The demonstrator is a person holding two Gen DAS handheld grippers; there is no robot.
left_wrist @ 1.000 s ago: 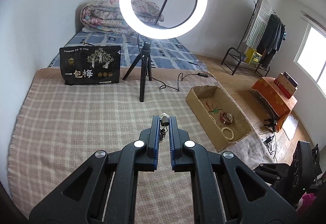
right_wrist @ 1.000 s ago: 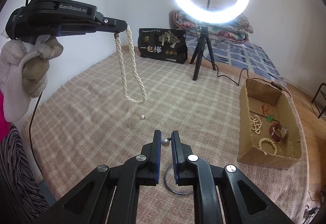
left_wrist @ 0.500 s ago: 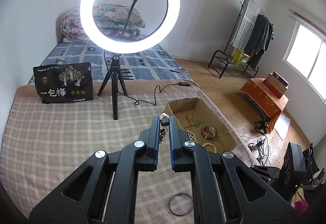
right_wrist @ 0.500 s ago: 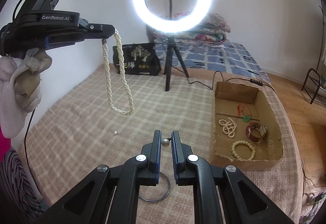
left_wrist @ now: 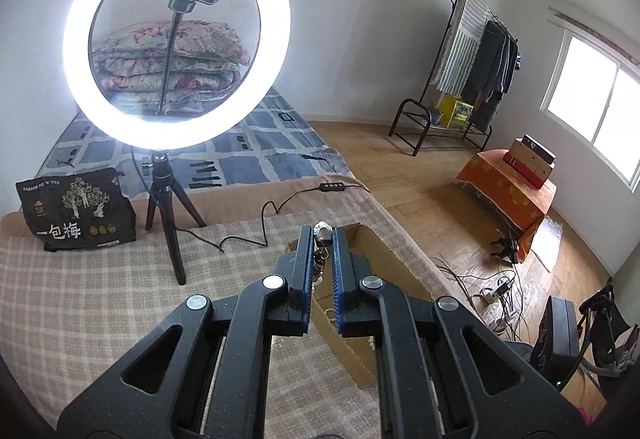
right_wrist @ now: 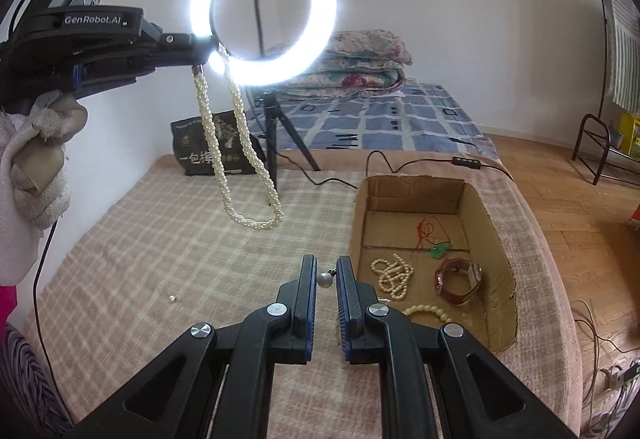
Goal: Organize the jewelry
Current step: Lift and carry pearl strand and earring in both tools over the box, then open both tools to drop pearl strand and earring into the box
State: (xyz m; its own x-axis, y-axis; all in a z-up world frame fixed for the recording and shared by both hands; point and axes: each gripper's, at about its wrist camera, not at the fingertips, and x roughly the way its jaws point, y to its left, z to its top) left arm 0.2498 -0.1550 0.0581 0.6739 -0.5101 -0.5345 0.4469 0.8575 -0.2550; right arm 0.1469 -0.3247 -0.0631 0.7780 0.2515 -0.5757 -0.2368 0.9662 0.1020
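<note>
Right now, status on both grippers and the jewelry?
Left gripper shut on pearl necklace, hanging free. Right gripper shut on pearl earring. Box beside it, nothing in the way.

You've got a twisted pearl necklace [right_wrist: 236,155] hanging in a long loop over the plaid blanket, clasp end up. A single pearl earring [right_wrist: 325,280] sits in the air beside the cardboard box [right_wrist: 416,191], which holds a pearl strand [right_wrist: 394,275], beaded bracelet [right_wrist: 426,313], watch [right_wrist: 460,277] and red-cord green pendant [right_wrist: 438,250].

Black right claw [right_wrist: 323,281], blue pads. Cream twisted pearl necklace [right_wrist: 236,155] up-left of it; beige-pink plaid blanket [right_wrist: 160,239] beneath. Right: brown cardboard box [right_wrist: 496,239], red-brown watch [right_wrist: 458,279], green pendant [right_wrist: 439,250].
</note>
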